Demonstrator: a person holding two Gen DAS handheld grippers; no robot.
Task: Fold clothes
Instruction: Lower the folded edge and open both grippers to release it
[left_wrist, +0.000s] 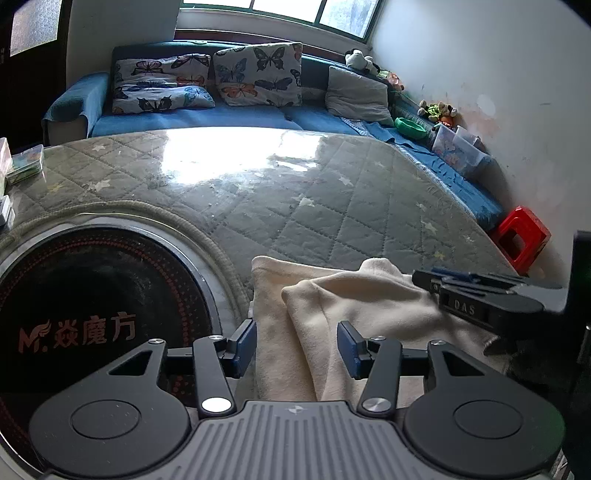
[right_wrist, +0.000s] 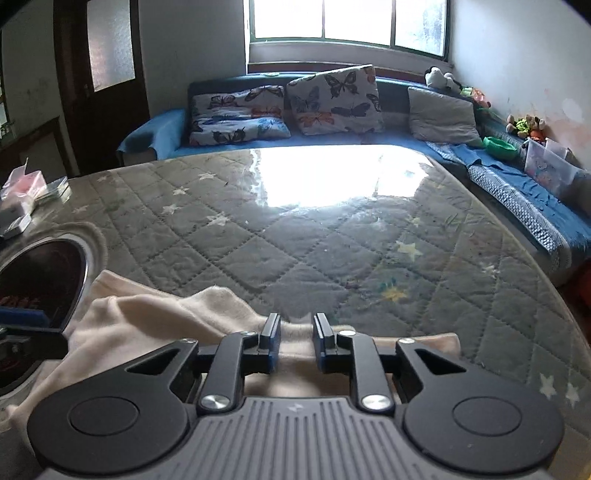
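Observation:
A cream garment (left_wrist: 332, 306) lies rumpled on the quilted table cover (left_wrist: 332, 206), at its near edge. My left gripper (left_wrist: 297, 347) is open, its blue-padded fingers spread above the cloth with nothing between them. My right gripper (right_wrist: 297, 343) hovers over the garment's far edge (right_wrist: 177, 314), jaws a narrow gap apart, cloth showing between them but not pinched. In the left wrist view the right gripper (left_wrist: 480, 291) shows side-on over the garment's right part.
A round black induction cooktop (left_wrist: 92, 306) is set in the table left of the garment. Small boxes (left_wrist: 22, 162) sit at the table's left edge. A blue sofa (left_wrist: 229, 118) with cushions stands behind. A red stool (left_wrist: 521, 240) stands at right.

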